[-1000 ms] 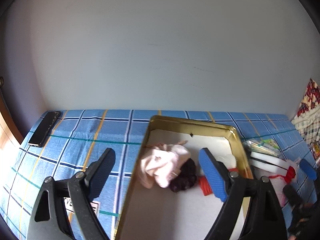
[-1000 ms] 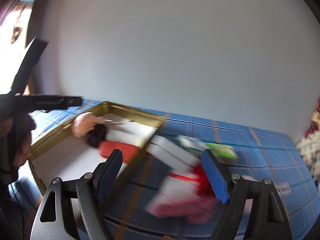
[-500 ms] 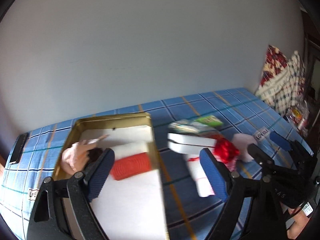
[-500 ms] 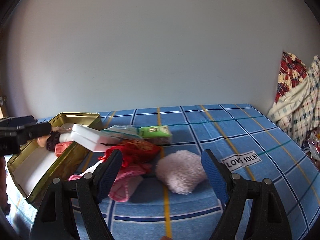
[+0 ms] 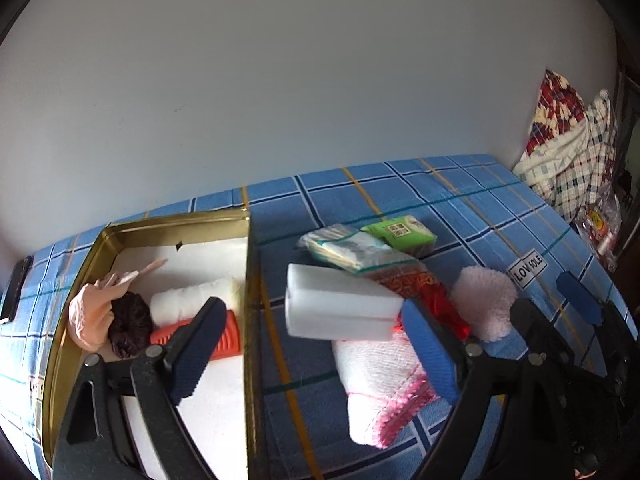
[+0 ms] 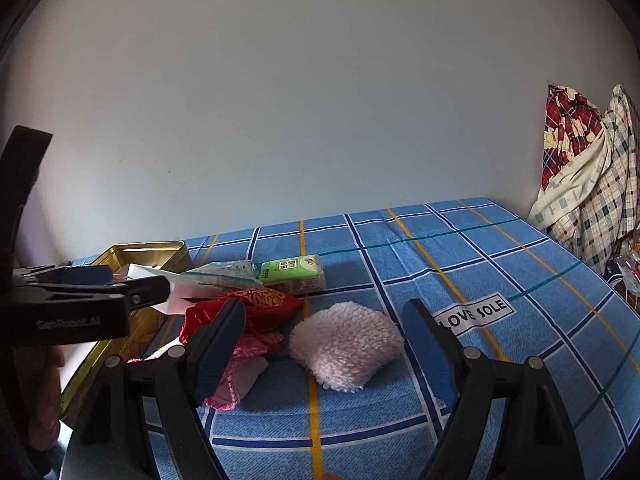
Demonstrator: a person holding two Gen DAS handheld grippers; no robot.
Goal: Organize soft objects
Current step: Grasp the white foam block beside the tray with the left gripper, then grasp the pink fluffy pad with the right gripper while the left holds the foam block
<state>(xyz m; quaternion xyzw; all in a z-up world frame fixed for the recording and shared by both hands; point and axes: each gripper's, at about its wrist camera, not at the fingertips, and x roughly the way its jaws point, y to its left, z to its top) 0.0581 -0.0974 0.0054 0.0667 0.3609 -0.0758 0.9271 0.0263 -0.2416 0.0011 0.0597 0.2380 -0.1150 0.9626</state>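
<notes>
Fleece is what sits squarest to either tool: the pink fleece pad [image 6: 346, 345] lies directly ahead of the right gripper [image 6: 326, 354], low centre of the right wrist view, framed between its spread blue pads with nothing pinched. Its long axis runs roughly across the frame, slightly down to the right, so the jaws would straddle it across its length. My guess is that the right hand, clearly the nearer one, takes it next.

In the left wrist view the left gripper [image 5: 314, 354] is opening its jaws, empty, aimed at the gap between the gold tin [image 5: 172, 226] at left and the loose pile at centre. That pile holds a white foam block [image 5: 340, 306] resting on a red embroidered pouch [image 5: 436, 296] and a white knit cloth with pink edging [image 5: 380, 384], with a tissue bundle [image 5: 352, 250] and a green tissue pack [image 5: 404, 234] behind.

Inside the tin lie a peach cloth [image 5: 90, 316], a dark scrunchie [image 5: 130, 328], a rolled white towel [image 5: 196, 302] and an orange ribbed piece [image 5: 224, 338].

Everything rests on a blue plaid bedsheet [image 6: 500, 264] against a plain pale wall [image 6: 320, 100]; checked bedding [image 6: 588, 184] is heaped at the right edge.
</notes>
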